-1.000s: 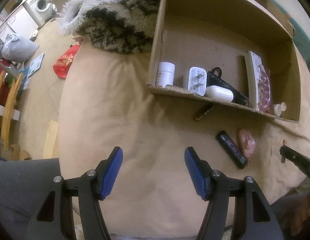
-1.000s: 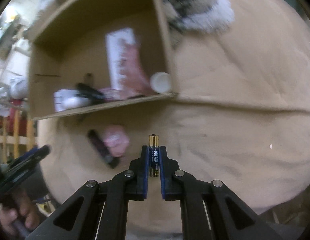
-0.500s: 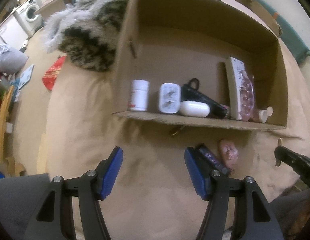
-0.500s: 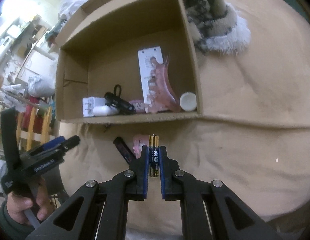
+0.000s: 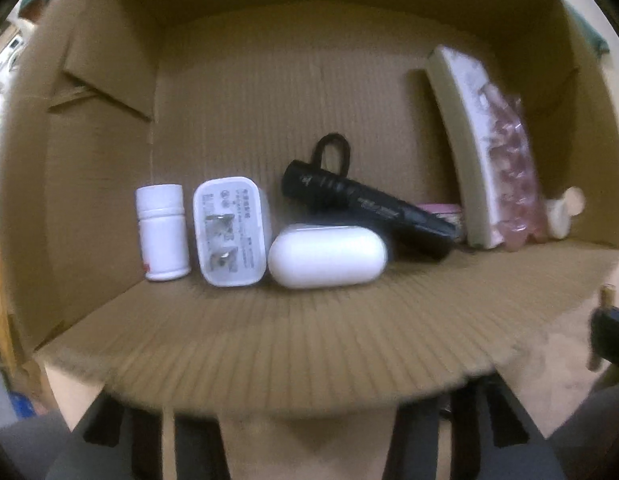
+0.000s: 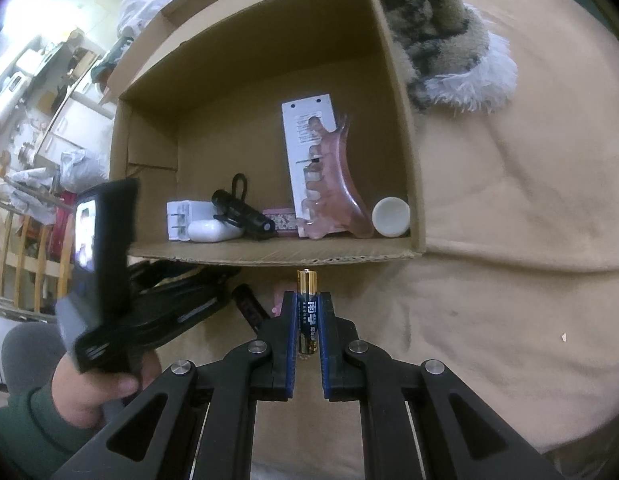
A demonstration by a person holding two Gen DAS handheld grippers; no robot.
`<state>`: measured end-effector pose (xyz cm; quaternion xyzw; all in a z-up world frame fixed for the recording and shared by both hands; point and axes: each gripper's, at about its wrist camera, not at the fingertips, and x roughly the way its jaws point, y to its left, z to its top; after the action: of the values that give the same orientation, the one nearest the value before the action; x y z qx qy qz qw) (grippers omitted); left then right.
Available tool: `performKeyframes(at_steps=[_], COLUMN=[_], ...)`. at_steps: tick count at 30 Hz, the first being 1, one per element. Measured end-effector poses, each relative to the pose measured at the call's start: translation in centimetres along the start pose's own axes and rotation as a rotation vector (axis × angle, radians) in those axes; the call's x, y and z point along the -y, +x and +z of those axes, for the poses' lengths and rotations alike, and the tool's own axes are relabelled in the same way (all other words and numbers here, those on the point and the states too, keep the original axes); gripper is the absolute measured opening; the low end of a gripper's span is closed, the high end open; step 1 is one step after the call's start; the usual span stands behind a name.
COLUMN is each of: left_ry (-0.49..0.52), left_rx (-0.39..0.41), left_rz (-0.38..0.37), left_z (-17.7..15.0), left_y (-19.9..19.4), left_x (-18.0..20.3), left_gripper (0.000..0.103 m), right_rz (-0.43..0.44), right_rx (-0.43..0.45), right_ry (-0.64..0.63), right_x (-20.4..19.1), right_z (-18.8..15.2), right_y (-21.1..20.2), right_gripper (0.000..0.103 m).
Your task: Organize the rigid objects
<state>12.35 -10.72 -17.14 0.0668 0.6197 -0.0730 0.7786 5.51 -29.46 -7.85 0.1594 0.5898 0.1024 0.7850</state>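
An open cardboard box [image 5: 309, 344] lies on its side and fills the left wrist view. Along its lower wall stand a white bottle [image 5: 162, 232], a white charger [image 5: 229, 230], a white oval case [image 5: 327, 256], a black flashlight [image 5: 365, 204], a white remote [image 5: 461, 140] and a pink hair claw [image 5: 513, 168]. My left gripper [image 6: 229, 286] reaches in below the box's front flap. Its jaws are closing, but the flap hides the tips and whatever lies between them. My right gripper [image 6: 306, 308] is shut on an upright battery [image 6: 306, 312] just in front of the box.
A black bar-shaped object [image 6: 249, 308] and a small pink item [image 6: 279, 292] lie on the beige cover [image 6: 509, 280] under the flap, beside the left fingers. A furry blanket [image 6: 441, 40] sits behind the box. A hand [image 6: 93, 392] in a green sleeve holds the left gripper.
The left gripper has moved forward and down to the box, and its blue pads have gone out of sight under the front flap. The right gripper stays put with the battery.
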Motion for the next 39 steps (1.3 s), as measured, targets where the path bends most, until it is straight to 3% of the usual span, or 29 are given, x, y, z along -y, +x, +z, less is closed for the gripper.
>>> performKeyframes(at_steps=[2,3,6,17,27,39], left_ry=[0.005,0.014,0.026,0.023,-0.062,-0.145], left_rx=[0.008,0.013,0.009,0.0,0.01,0.089], left_rz=[-0.004,-0.001,0.0,0.049,0.036,0.01], left_z=[0.1,0.1,0.2,-2.6,-5.4,-6.4], left_y=[0.1,0.1,0.2,-1.3,-5.0,-11.7], left_x=[-0.1,0.0,0.2,-0.1,-1.6,-6.0], left_gripper=[0.032,0.019,0.009,0.009,0.009,0.009], right_rz=[0.002,0.002,0.003,-0.02,-0.033,0.014], right_rx=[-0.007,-0.009,-0.013,-0.029,-0.028,0.06], right_ry=[-0.001,-0.003,-0.01,-0.023,-0.041,-0.075], right_x=[-0.1,-0.1,-0.2,-0.4,-0.9,-1.9], right_z=[0.0,0.0,0.1,0.1,-0.2,-0.7], right_y=[0.2,0.2,0.3,0.9,1.3,-1.2], right_gripper=[0.011,0.011,0.011,0.011,0.011,0.011])
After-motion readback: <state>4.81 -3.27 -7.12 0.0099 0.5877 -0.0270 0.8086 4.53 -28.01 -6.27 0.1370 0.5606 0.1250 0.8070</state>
